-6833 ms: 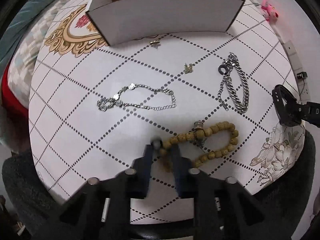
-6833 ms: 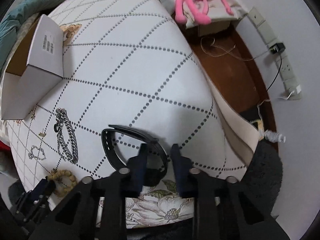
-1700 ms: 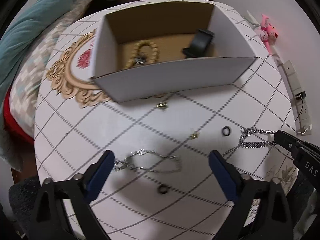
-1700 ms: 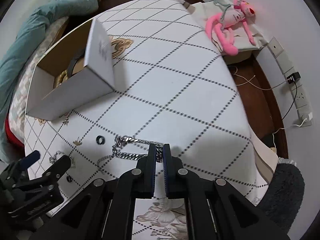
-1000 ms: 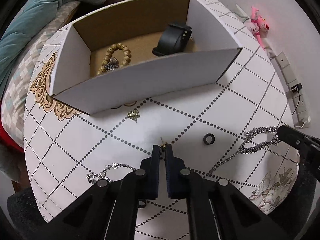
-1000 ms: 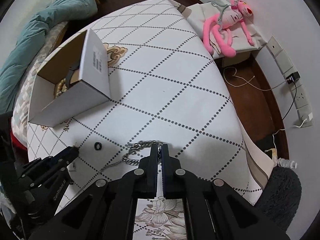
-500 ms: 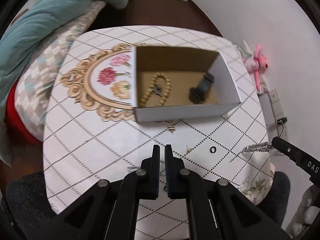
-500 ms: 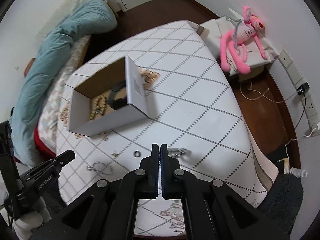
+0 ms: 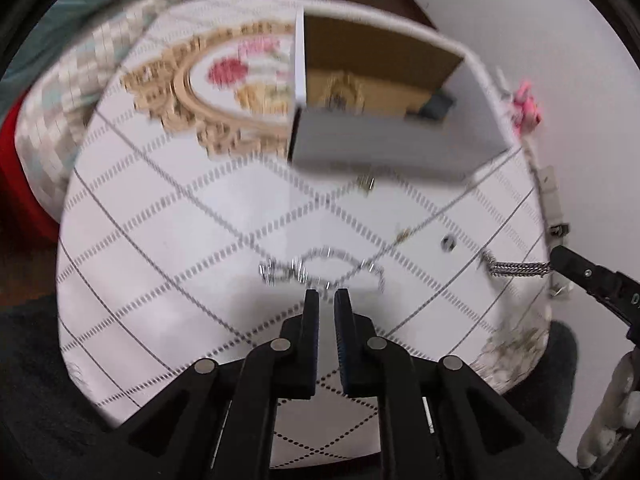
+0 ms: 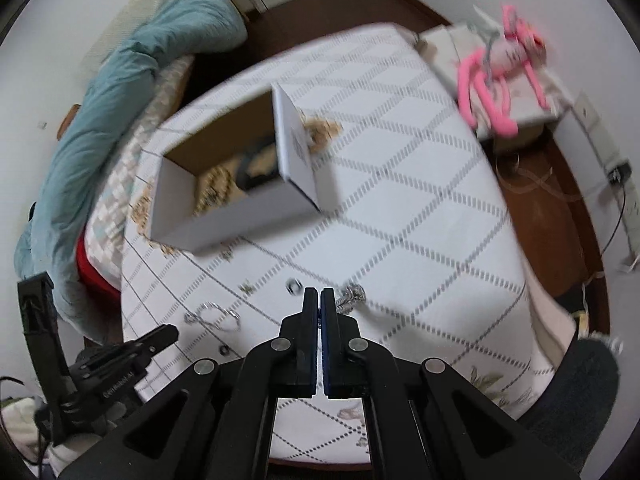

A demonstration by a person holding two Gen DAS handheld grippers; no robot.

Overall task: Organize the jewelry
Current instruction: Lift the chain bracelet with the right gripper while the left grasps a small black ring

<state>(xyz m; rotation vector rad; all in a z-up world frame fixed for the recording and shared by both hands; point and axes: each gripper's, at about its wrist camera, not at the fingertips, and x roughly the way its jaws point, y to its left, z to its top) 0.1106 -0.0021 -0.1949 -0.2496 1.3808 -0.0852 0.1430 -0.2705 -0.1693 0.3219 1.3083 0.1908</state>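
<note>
My right gripper (image 10: 321, 294) is shut on a thick silver curb chain (image 10: 351, 295) and holds it above the table; the chain also hangs from it in the left wrist view (image 9: 516, 268). My left gripper (image 9: 327, 296) is shut with a narrow gap and nothing in it, just above a thin silver chain (image 9: 320, 266) on the tablecloth. An open white cardboard box (image 9: 384, 148) holds a wooden bead bracelet (image 10: 212, 190) and a black watch band (image 10: 256, 168). A black ring (image 9: 448, 243) and two small gold pieces (image 9: 404, 234) lie loose.
The round table (image 10: 400, 184) has a white cloth with dotted diamonds and a gold floral frame (image 9: 208, 92). A teal quilt (image 10: 120, 92) lies at the left. A pink plush toy (image 10: 500, 80) is at the far right. Another small ring (image 10: 223, 349) lies near the front edge.
Both grippers have dropped closer to the table. The left gripper now sits over the thin silver chain. The right gripper still holds the thick chain. Both views are motion-blurred.
</note>
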